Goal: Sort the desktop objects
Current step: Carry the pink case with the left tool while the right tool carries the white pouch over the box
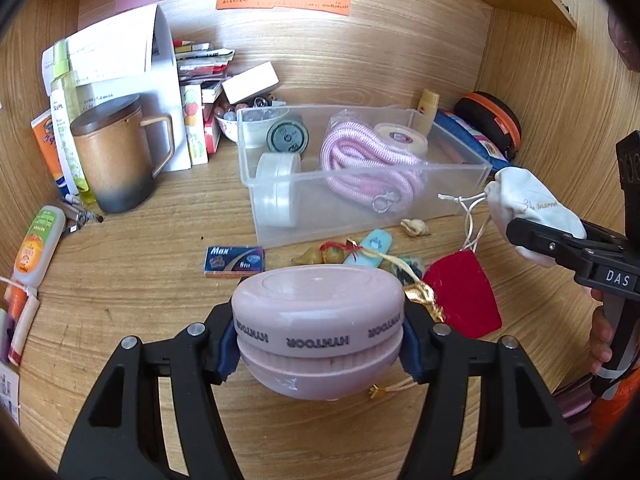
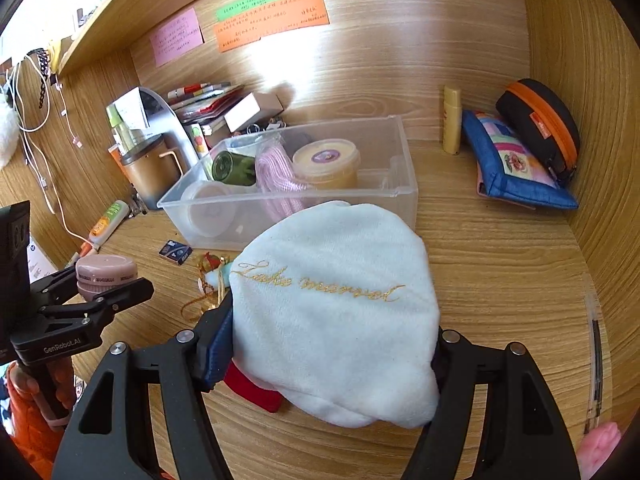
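The left gripper (image 1: 318,344) is clenched on a round pink plastic case (image 1: 318,320) with dark lettering around its rim, its blue pads (image 1: 227,344) pressing the case from both sides and holding it above the wooden counter (image 1: 140,280). The right gripper (image 2: 334,356) grasps a white cloth drawstring pouch (image 2: 336,312) with gold script stitched across it, also held off the counter.

Beyond both grippers stands a clear plastic bin (image 1: 460,168) on the counter. Inside it lie a coiled pink rope (image 1: 368,160), a dark green round tin (image 1: 288,134), a translucent round container (image 1: 278,188) on its edge, and a small lidded tub (image 1: 400,136).

Just in front of the bin, on the counter, lie a small blue box (image 1: 235,261), a red felt pouch (image 1: 464,296), a seashell (image 1: 416,227) and some small trinkets with gold cord. At the left stands a brown ceramic mug with a lid (image 1: 116,152); at the back right lie a blue patchwork pouch (image 2: 516,164) and a black case with an orange zip (image 2: 540,124).
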`<state>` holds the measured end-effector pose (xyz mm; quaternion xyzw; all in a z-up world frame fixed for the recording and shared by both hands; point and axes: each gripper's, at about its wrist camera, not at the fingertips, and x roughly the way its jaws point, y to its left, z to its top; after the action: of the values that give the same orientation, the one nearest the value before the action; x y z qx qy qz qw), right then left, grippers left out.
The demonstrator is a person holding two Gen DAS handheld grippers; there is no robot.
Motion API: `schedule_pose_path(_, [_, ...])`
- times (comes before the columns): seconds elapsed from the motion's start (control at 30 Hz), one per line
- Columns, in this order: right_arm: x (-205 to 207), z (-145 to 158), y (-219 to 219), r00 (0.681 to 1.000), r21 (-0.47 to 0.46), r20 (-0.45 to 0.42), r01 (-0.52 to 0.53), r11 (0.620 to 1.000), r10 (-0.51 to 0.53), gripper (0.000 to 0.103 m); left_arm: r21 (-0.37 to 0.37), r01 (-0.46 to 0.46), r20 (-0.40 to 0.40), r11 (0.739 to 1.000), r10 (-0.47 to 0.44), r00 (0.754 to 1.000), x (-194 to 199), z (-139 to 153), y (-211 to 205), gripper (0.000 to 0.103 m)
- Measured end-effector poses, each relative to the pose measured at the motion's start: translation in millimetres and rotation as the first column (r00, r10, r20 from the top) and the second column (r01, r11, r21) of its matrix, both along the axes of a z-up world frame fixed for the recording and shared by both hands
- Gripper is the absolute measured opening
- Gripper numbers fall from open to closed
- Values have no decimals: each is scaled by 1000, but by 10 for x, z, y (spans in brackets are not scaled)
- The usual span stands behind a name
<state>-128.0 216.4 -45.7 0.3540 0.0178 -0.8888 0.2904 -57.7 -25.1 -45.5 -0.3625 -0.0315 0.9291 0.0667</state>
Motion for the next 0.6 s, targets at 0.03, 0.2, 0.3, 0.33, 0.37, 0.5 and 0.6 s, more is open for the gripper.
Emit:
schedule_pose_path(0.03, [-2, 23, 0, 1000, -3, -5, -2, 1000, 2, 66, -2, 0, -3, 1000, 0, 1000, -17, 22, 4, 62])
schedule_pose_path(0.2, [-35, 133, -11, 1000, -11, -22, -12, 1000, 12, 66, -2, 11, -19, 1000, -11, 1000, -125, 152, 3, 62])
schedule_pose_path(0.3, [-64, 183, -22, 1000, -19, -24, -20, 1000, 19, 66, 1, 16, -25, 1000, -16, 1000, -195, 219, -8, 62])
schedule_pose_path(0.33, [-69, 197, -25, 999, -21, -26, -22, 1000, 21, 66, 3, 18, -26, 1000, -18, 999, -216, 239, -12, 62])
schedule_pose_path(0.37, [-77, 215, -34, 999, -21, -29, -24, 999, 24, 66, 3, 19, -27, 1000, -19, 999, -241, 258, -14, 62])
schedule_pose_path(0.5, [-97, 260, -49, 999, -28, -34, -31, 999, 30, 66, 5, 21, -29, 1000, -21, 999, -350, 318, -29, 62])
schedule_pose_path(0.6, [-124, 292, -54, 999, -36, -35, -32, 999, 31, 67, 11, 24, -24, 1000, -24, 999, -418, 353, -34, 62])
